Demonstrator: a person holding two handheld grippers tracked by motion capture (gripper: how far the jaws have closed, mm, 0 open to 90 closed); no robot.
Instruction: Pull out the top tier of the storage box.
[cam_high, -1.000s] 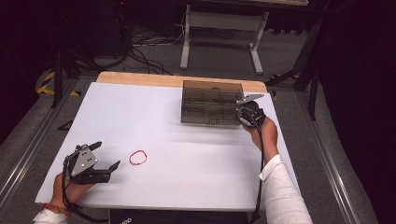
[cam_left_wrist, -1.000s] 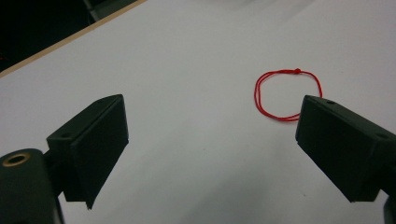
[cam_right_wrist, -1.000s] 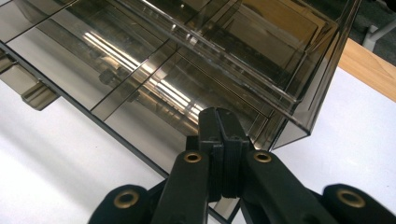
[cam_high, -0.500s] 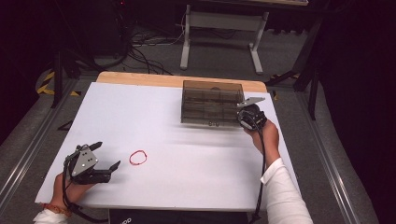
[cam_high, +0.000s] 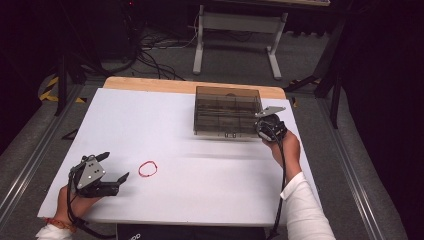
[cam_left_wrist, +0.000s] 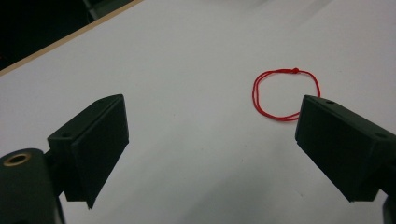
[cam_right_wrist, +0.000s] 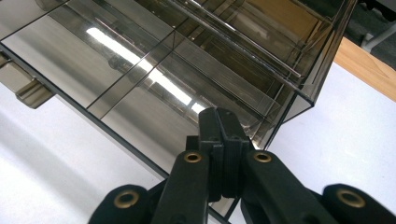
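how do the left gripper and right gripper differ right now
The left gripper has its jaws spread wide; the right gripper has its jaws shut together. The left gripper sits near the red string loop; the right gripper is at the smoky clear box. Both are black and hand-held.

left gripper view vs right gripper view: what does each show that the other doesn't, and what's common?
Left gripper view: a red string loop lying flat on the table, ahead of the open left tongs, nearer one jaw, untouched. Right gripper view: a smoky clear compartment box with its latch on the front, and the right tongs shut, empty, at the box's lid near a corner. Shared: the white table top with its wooden edge.
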